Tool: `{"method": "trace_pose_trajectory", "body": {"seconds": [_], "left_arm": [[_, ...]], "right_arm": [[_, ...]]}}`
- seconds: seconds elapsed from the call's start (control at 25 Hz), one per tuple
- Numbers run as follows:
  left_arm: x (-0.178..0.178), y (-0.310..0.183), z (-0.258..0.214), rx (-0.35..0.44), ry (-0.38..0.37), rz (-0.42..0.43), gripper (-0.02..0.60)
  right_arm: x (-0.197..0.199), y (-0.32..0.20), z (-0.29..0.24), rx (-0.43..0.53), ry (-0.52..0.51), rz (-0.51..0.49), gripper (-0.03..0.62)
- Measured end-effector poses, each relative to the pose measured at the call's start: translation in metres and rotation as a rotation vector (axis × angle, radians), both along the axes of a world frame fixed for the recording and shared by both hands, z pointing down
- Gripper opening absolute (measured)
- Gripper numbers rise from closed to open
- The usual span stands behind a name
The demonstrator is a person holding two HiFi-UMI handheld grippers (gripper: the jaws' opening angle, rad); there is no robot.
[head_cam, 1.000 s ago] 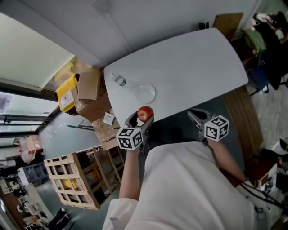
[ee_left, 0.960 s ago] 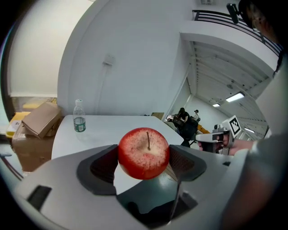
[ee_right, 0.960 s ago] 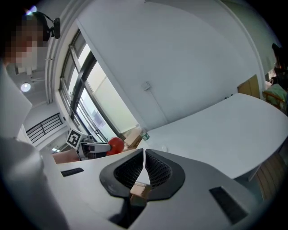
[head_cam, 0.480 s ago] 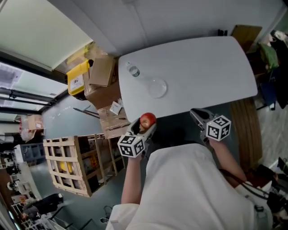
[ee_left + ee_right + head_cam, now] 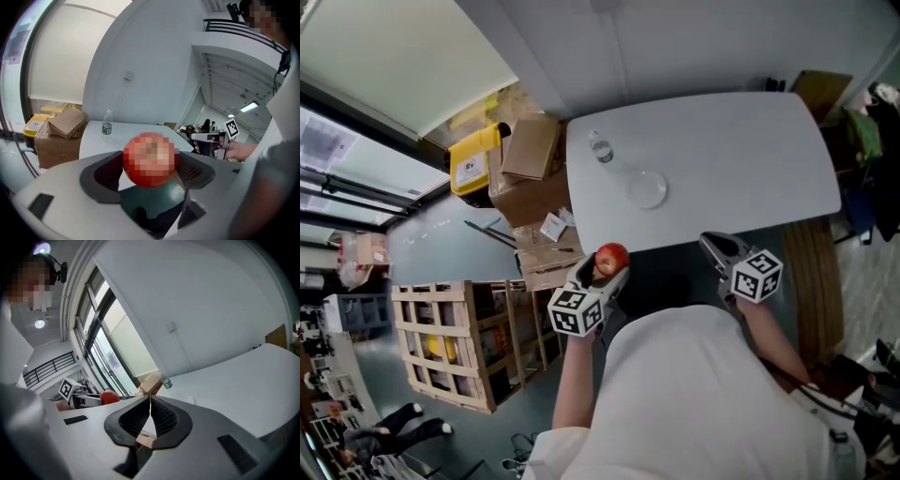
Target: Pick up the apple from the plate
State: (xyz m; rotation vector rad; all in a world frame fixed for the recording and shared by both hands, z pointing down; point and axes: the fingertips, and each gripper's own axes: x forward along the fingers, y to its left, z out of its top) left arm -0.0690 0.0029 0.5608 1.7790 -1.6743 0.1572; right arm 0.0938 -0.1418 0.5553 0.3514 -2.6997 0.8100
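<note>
Left gripper pinches the apple by the table edge, well off the plate; bottle beyond, nothing btwn. Right gripper is pressed together, empty. Vs 1 s ago, apple's farther from plate.

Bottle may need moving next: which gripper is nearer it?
Left. The left gripper, shut on the apple, is off the table edge in line with the bottle; the right gripper, shut, is farther sideways.

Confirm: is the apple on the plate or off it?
Off it. The apple sits clamped in the left hand-held gripper, short of the table; the clear plate lies bare.
</note>
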Motion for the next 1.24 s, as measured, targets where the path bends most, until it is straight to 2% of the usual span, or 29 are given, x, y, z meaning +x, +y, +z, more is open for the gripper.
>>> {"method": "trace_pose_trajectory", "body": {"seconds": [0.44, 1.24], "left_arm": [[-0.036, 0.003, -0.001, 0.019, 0.003, 0.019, 0.357], [-0.048, -0.011, -0.005, 0.041, 0.03, 0.038, 0.357]], "right_arm": [[-0.023, 0.003, -0.002, 0.018, 0.008, 0.052, 0.037], [-0.037, -0.005, -0.008, 0.044, 0.011, 0.056, 0.037]]}}
